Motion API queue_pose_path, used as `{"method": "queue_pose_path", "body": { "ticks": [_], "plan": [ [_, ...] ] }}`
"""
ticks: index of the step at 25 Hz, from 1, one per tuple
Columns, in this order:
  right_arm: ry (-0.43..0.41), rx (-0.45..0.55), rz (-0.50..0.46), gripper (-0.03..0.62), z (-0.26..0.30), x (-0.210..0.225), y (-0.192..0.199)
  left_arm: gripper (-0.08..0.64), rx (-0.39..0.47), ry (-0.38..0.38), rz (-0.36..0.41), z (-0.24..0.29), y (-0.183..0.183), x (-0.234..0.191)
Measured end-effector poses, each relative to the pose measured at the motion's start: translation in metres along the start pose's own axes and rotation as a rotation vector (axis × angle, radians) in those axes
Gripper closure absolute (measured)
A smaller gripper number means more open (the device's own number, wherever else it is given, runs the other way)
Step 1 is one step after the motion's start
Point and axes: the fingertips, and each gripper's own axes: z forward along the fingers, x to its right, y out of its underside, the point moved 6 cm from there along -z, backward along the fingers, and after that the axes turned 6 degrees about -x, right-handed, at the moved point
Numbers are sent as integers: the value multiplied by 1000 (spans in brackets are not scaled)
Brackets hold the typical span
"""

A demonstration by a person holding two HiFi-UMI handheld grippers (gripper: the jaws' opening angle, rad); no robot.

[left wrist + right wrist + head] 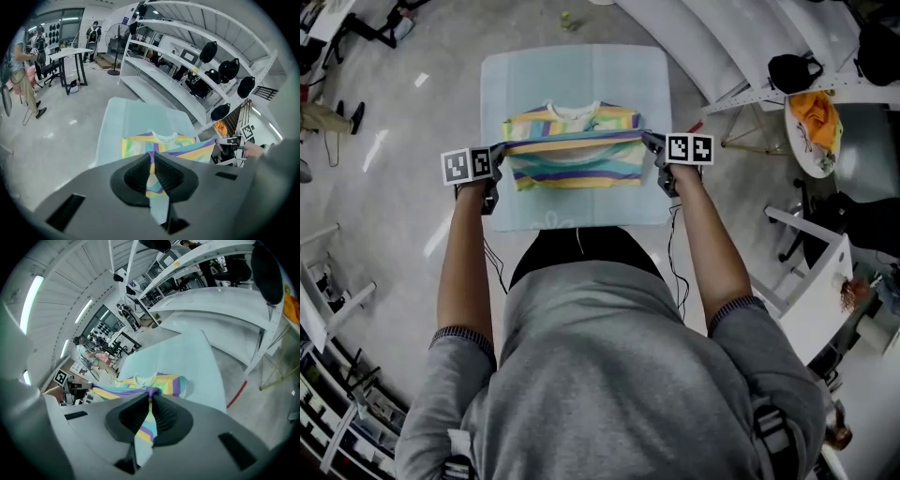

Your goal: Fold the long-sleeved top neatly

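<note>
The long-sleeved top [572, 161], striped yellow, teal and purple, is laid on the pale blue table [581, 75] at upper centre of the head view. One edge is stretched taut between the left gripper [499, 152] and right gripper [651, 142]. Each is clamped on fabric, as is shown plainly only in the gripper views. White shelves [187, 65] are seen beyond. A round table [811, 155] with orange cloth is seen at upper right.

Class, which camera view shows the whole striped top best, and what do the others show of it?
The head view: the striped top shows edge to edge from above. Both gripper views show it foreshortened, from one side, only partly.
</note>
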Motion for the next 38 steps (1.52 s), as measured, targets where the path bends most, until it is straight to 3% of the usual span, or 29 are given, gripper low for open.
{"method": "queue_pose_path", "body": {
  "ticks": [12,21,22,24,25,26,28,30,32,34,38],
  "plan": [
    [77,-50,44,563,70,40,-58,522,-89,34,0,98,-54,-49],
    [152,-73,113,540,111,74,-70,458,-154,107,-108,167,-72,-76],
    [160,-73,117,530,113,77,-70,441,-149,111,-123,170,-74,-79],
    [183,-74,118,490,115,83,-72,315,-118,106,-160,174,-81,-86],
    [194,-72,115,472,116,85,-74,286,-99,102,-177,174,-85,-90],
    [203,-64,112,448,115,87,-77,278,-81,97,-188,173,-90,-94],
    [214,-42,96,326,111,88,-86,278,-58,86,-175,168,-99,-100],
    [215,-24,62,319,102,88,-96,278,-41,77,-107,161,-107,-100],
    [208,-23,-6,314,94,85,-106,279,-26,87,16,153,-112,-94],
    [191,-44,-119,311,89,77,-115,279,-23,110,199,144,-113,-82],
    [161,-130,-424,313,94,61,-119,279,-41,186,640,133,-102,-47]
  ]
}}
